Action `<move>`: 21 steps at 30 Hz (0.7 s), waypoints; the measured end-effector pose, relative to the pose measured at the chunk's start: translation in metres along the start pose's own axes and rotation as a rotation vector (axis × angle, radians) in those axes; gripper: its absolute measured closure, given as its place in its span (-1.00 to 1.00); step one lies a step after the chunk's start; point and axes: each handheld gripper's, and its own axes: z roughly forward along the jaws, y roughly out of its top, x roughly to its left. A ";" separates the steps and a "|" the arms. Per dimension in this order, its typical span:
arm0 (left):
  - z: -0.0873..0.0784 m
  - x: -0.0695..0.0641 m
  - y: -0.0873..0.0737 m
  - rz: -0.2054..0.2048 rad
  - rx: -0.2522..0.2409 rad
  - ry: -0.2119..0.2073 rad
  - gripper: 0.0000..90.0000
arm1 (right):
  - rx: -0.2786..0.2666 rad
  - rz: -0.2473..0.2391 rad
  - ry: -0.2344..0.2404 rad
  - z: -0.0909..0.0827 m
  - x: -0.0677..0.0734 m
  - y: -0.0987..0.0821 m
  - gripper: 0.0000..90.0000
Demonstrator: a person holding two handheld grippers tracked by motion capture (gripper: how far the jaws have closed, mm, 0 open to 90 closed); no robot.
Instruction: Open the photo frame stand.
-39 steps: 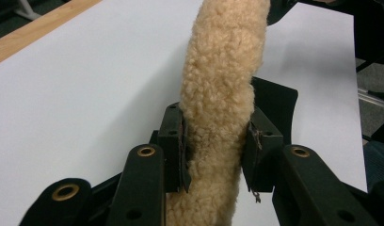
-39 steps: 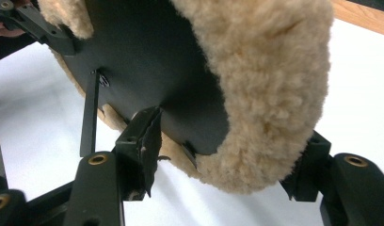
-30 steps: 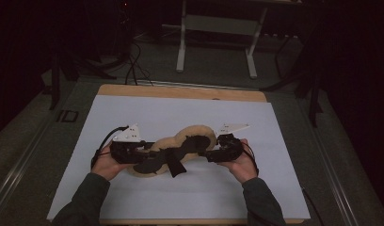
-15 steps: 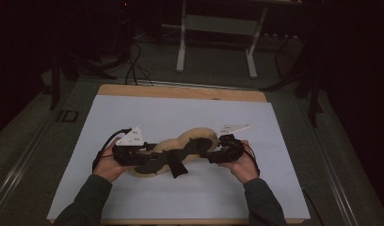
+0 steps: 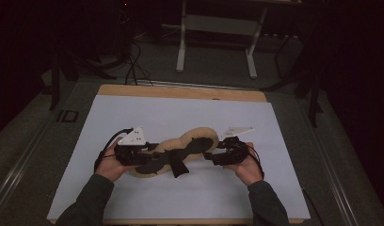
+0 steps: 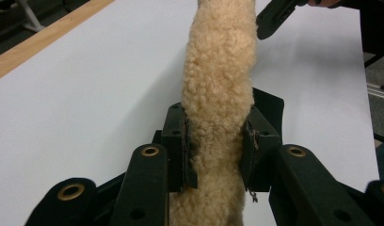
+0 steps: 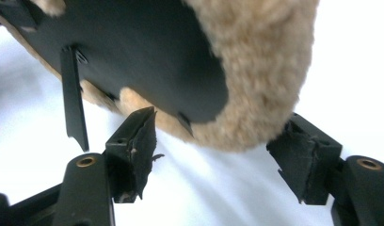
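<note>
Table (image 5: 133,113): white-topped with a wooden edge showing at the far side, occupying the centre of the high view. No other loose item is seen on it.

Fleece pad (image 5: 178,150): a long tan sheepskin-like piece with a black backing and black straps (image 5: 177,165), lying in the lower centre of the high view between the two hands. Its long axis runs roughly left to right across the frame, the right end sitting slightly higher in the picture than the left. The black backing faces up; the fleece shows around its rim. In the left gripper view the pad (image 6: 218,94) runs from the bottom centre straight up to the top of the frame, on edge between the jaws.

Left gripper (image 5: 150,151): at the pad's left end, jaws closed narrow and clamped on the fleece, pads pressing in from both sides (image 6: 217,150).

Right gripper (image 5: 213,153): at the pad's right end. Its jaws stand wide apart (image 7: 218,155), the rounded fleece end (image 7: 256,70) just above and between them, neither pad touching it.

Progress, as a judgement: one end is secured; the right end is lined up but not gripped. Closing the right jaws is outstanding, and whatever stretching, turning or laying out follows has not begun.
</note>
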 end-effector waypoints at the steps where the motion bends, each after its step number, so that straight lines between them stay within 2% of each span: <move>1: 0.000 0.000 0.000 0.001 0.000 0.000 0.52 | 0.005 -0.001 -0.006 -0.001 0.000 -0.001 -0.28; 4: 0.001 0.000 0.000 0.002 0.000 0.001 0.52 | 0.016 -0.005 -0.012 -0.003 -0.002 -0.005 -0.28; 10: 0.007 -0.002 0.003 -0.003 0.008 0.011 0.52 | 0.012 0.022 -0.038 -0.012 -0.010 -0.019 -0.21; 17: 0.012 -0.003 0.005 0.000 0.017 0.019 0.52 | -0.018 0.058 -0.064 -0.023 -0.018 -0.029 0.11; 21: 0.014 -0.005 0.007 0.006 0.025 0.023 0.53 | -0.034 0.071 -0.072 -0.026 -0.021 -0.033 0.42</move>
